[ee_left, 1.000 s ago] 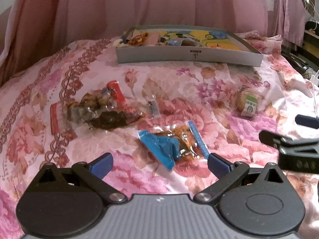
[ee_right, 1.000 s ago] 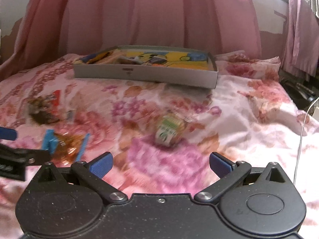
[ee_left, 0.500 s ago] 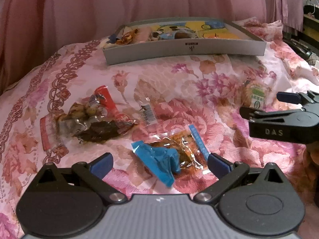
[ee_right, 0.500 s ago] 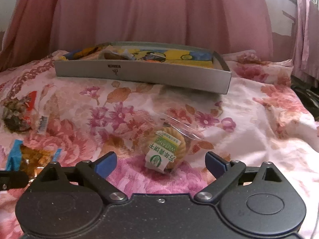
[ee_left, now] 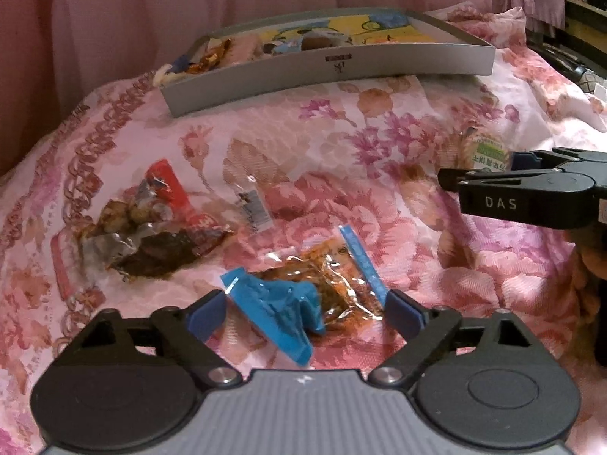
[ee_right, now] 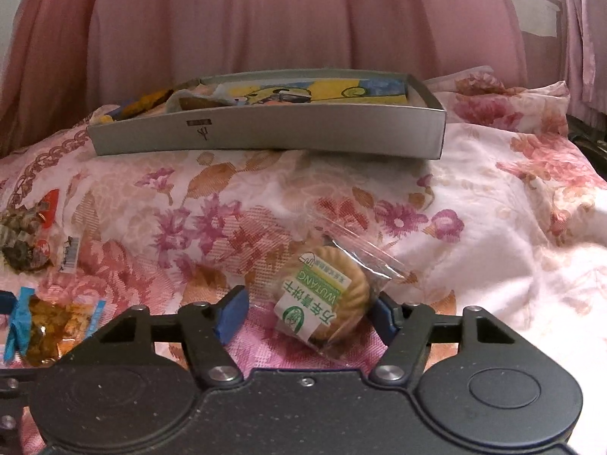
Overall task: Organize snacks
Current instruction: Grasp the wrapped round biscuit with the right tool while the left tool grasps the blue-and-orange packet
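Observation:
A clear snack packet with blue ends (ee_left: 322,292) lies on the flowered bedspread between the fingers of my left gripper (ee_left: 305,314). That gripper is open, its pads close to the packet's two ends. A round cookie in a clear wrapper with a green label (ee_right: 326,299) lies between the fingers of my right gripper (ee_right: 309,313). It is open too; the right pad touches the wrapper and the left pad stands a little apart. The grey tray (ee_left: 334,72) (ee_right: 265,132) sits at the back with several snacks inside.
A red and brown snack packet (ee_left: 151,227) (ee_right: 22,235) and a small clear packet with a barcode (ee_left: 252,208) (ee_right: 70,252) lie left of centre. Pink curtains hang behind the tray. The bedspread (ee_right: 493,227) falls away at the right.
Both grippers have moved forward and down, so each packet now lies between the fingers. Both finger pairs have narrowed, the right one more.

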Available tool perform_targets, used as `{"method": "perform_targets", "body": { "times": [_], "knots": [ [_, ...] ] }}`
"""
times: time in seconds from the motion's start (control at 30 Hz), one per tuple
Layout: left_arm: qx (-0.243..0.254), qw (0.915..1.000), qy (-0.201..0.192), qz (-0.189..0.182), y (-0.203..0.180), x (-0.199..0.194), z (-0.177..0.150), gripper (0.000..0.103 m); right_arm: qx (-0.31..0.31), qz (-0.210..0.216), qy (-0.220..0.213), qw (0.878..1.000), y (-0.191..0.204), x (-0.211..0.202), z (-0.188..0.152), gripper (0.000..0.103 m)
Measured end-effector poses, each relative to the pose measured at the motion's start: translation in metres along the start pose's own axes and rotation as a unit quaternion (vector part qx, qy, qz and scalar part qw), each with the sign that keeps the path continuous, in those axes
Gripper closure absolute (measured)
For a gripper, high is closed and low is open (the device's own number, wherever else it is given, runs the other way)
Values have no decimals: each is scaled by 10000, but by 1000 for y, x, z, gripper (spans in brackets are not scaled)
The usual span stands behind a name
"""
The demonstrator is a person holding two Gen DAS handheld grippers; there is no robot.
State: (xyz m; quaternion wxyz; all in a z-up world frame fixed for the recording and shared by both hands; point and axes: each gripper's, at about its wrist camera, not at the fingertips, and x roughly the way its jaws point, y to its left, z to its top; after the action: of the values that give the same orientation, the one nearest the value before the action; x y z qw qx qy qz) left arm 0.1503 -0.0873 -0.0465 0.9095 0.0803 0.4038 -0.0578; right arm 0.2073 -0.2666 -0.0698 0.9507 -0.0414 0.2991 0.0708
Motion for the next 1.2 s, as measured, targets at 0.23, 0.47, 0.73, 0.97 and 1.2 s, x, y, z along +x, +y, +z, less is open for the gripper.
{"method": "perform_targets", "body": {
  "times": [0.23, 0.47, 0.73, 0.97, 1.2],
  "knots": [
    [-86, 9999, -12, 69, 1, 0, 2, 22, -59, 284, 54, 9996, 8, -8, 0, 44],
    [-187, 9998, -35, -24, 10, -1, 2, 35, -293, 711, 154, 9969, 20, -20, 1, 48],
    [-209, 9997, -60, -113, 13, -2, 0, 47, -501, 1081, 279, 9925, 32, -35, -3, 49],
    [-246, 9996, -84, -130, 14, -1, 1, 51, -561, 1123, 370, 9914, 36, -35, -8, 49],
    [-241, 9995, -165, -116, 16, -1, -1, 57, -572, 1124, 365, 9913, 35, -35, -8, 49]
  ]
}}
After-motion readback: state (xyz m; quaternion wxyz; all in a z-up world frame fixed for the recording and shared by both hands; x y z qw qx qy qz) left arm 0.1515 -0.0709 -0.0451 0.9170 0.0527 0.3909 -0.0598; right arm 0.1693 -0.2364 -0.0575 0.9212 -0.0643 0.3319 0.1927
